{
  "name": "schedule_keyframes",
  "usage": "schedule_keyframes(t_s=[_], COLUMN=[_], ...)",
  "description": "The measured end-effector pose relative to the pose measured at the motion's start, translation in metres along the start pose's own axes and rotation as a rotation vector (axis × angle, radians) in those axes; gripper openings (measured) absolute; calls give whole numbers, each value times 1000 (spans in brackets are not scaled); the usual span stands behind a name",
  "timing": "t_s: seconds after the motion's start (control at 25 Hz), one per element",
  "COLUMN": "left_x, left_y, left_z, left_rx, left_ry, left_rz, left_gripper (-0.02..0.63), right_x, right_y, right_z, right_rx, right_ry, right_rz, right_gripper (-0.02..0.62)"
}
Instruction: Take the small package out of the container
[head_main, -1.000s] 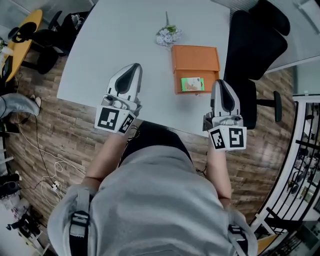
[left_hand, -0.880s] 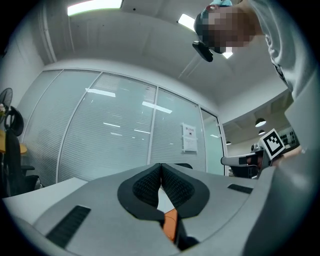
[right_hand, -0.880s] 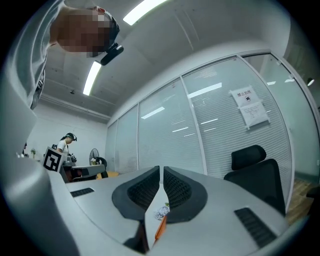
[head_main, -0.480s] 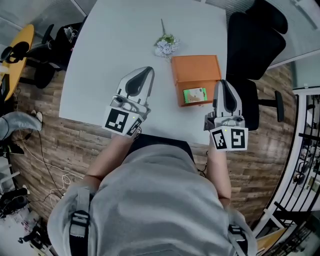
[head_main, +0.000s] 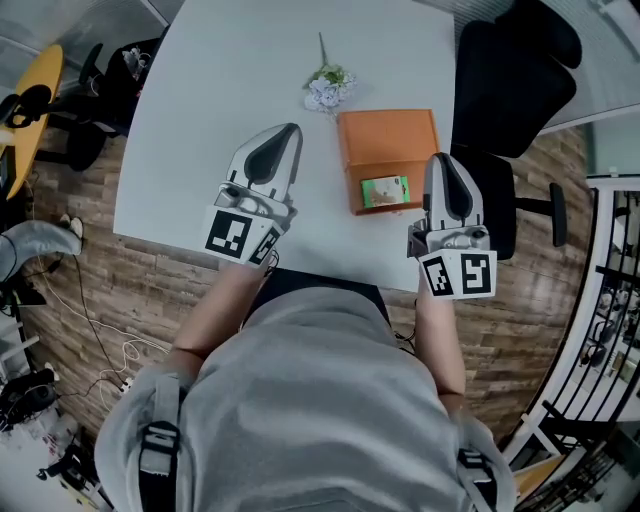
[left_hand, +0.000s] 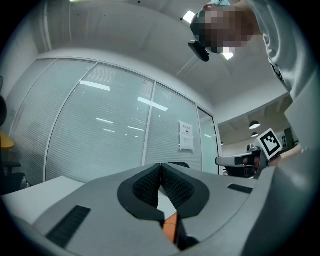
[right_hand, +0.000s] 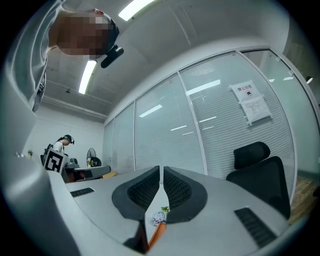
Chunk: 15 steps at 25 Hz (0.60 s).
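An orange box (head_main: 388, 145) lies on the white table (head_main: 250, 70), and a small green package (head_main: 384, 191) sits in its near end. My left gripper (head_main: 283, 133) hangs shut and empty above the table, left of the box. At the table's near right edge, my right gripper (head_main: 442, 165) is shut and empty too, just right of the package. The left gripper view shows the jaws (left_hand: 161, 170) pressed together with a sliver of orange box (left_hand: 170, 225) below. Through the right gripper (right_hand: 161, 172), a strip of orange box (right_hand: 156, 233) and the flowers (right_hand: 160, 216) show.
A small bunch of white flowers (head_main: 328, 86) lies on the table beyond the box. A black office chair (head_main: 505, 95) stands at the table's right side. Glass partition walls fill both gripper views. A wooden floor with cables lies to the left.
My left gripper has moved forward and right over the table toward the box. The right gripper has stayed almost still by the package.
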<state>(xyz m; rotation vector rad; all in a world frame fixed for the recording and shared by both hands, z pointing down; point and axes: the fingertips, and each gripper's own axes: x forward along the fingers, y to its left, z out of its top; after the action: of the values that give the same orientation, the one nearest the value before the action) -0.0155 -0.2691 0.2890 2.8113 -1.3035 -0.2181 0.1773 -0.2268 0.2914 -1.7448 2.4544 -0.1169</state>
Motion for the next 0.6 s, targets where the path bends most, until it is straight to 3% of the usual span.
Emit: schedule_keyframes(t_s=[0.6], left_x=[19], left_y=[-10], left_z=[-43], left_rx=[-33], left_ry=[54], left_rz=[8], left_gripper=[20], right_x=[-13], right_y=[-55], right_z=[-53], right_rx=[2], right_ry=[142], right_rz=[-37], right_gripper=[57])
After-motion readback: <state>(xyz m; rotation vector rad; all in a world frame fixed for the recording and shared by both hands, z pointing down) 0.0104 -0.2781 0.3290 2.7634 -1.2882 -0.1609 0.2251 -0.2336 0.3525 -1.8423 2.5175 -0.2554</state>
